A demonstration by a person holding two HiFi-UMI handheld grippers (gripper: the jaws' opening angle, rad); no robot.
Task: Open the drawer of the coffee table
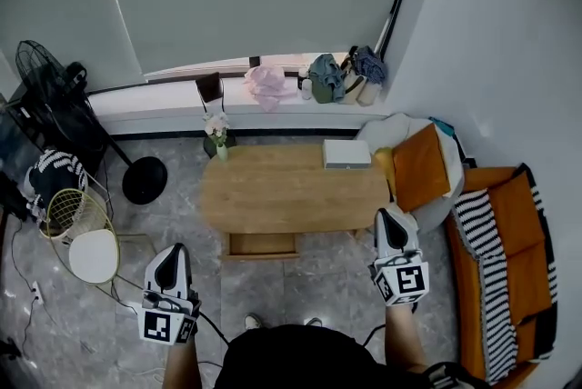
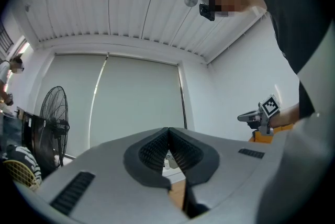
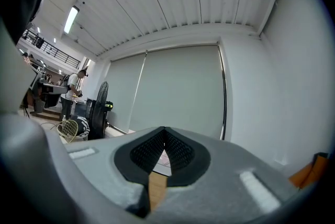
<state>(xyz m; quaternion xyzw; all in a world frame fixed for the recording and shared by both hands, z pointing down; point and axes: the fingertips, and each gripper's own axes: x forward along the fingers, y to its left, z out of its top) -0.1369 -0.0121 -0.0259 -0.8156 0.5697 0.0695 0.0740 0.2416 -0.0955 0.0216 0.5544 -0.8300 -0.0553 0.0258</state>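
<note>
Standing at the near side of the coffee table [image 1: 291, 187], you hold one tool off each of its near corners. Your left gripper [image 1: 174, 251] is beyond the table's near left corner, over the floor, its jaws pressed together with nothing between them. Your right gripper [image 1: 391, 214] is close by the table's near right corner, its jaws likewise closed tip to tip and empty. The drawer [image 1: 264, 244] sits under the table's near edge, left of its middle, and juts out from it toward you, between your two tools. A white box [image 1: 346, 153] lies on the table's far right part, and a small flower vase [image 1: 217, 137] stands at its far left corner.
</note>
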